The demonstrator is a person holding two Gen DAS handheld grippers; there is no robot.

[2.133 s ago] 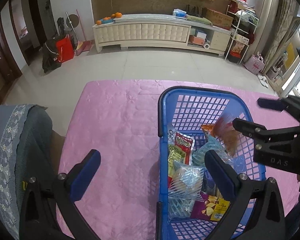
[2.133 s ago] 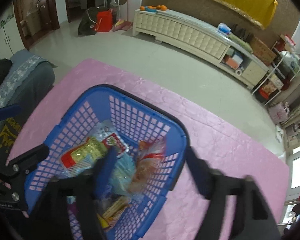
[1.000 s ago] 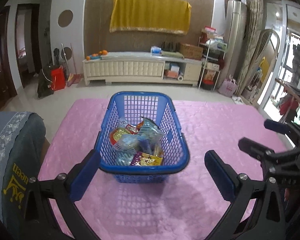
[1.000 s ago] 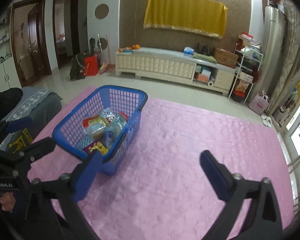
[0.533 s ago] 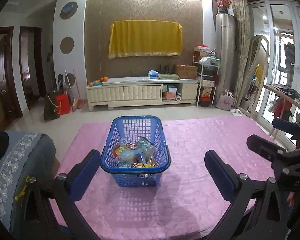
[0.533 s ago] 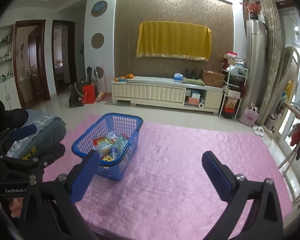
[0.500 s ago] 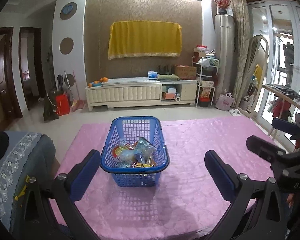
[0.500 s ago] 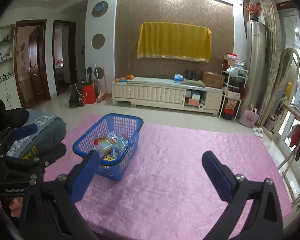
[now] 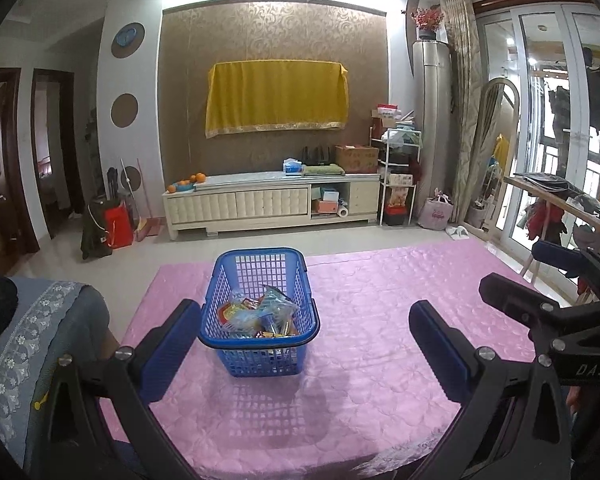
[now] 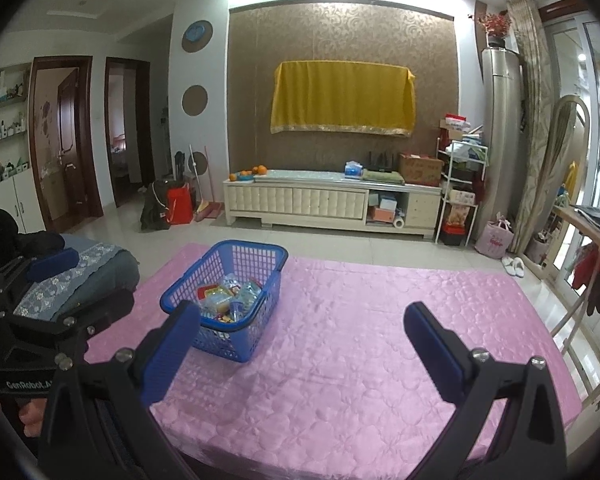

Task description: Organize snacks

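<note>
- Your left gripper [image 9: 306,338] is spread wide with nothing between its blue pads [image 9: 171,344]; it hangs over the near edge of the pink tablecloth [image 9: 380,320].
- Your right gripper [image 10: 302,346] is likewise spread wide and empty, held above the cloth on the near side, well apart from the basket.
- The blue basket [image 9: 260,354] stands upright on the cloth, left of the table's middle, ahead of your left gripper and between its fingers as that camera sees it.
- From the right wrist view the same basket [image 10: 242,338] sits to the left, just beyond the left finger.
- The snacks [image 9: 260,314] lie heaped inside the basket: crinkly clear, yellow and red packets, below the rim. Single packets are too small to tell apart.
- The cloth around the basket is bare on the right and near sides.
- A chair back draped in grey patterned fabric [image 9: 32,356] stands at the table's left edge, close beside your left gripper.
- In the left wrist view your right gripper's black frame [image 9: 556,320] fills the right edge.
- Beyond the table: a tiled floor, a long cream cabinet [image 9: 272,204] against the wall with oranges [image 9: 188,182] at its left end, and a yellow cloth [image 9: 276,96] hung above it.
- A wire shelf rack [image 10: 460,188] stands right of the cabinet.
</note>
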